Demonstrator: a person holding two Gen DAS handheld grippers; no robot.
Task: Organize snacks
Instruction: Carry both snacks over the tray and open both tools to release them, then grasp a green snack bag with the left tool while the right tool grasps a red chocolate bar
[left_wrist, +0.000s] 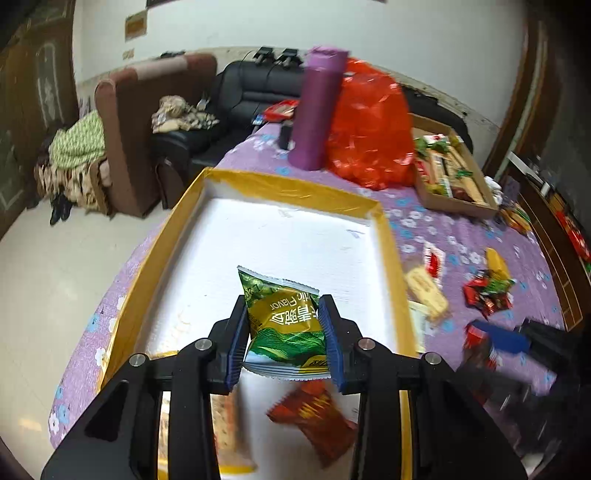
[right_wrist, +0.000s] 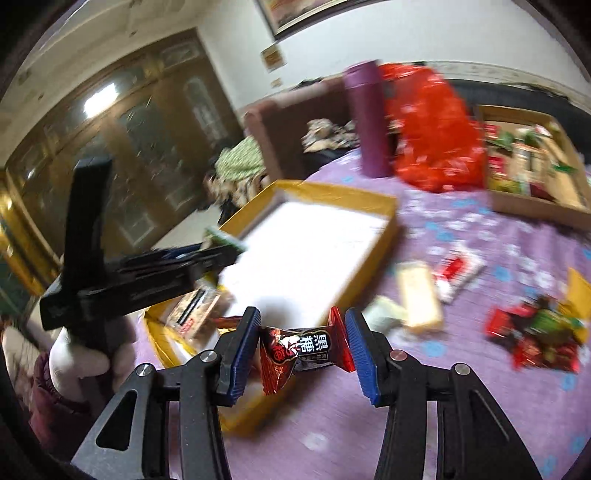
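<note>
My left gripper is shut on a green snack packet and holds it above the white floor of a yellow-rimmed box. A red packet and a beige bar lie in the box below it. My right gripper is shut on a red and black candy over the box's near corner. The left gripper shows at the left of the right wrist view with the green packet in it.
On the purple flowered cloth stand a purple bottle, a red plastic bag and a cardboard tray of snacks. Loose snacks lie to the right of the box: a cream bar and a heap of candies. Sofas stand behind.
</note>
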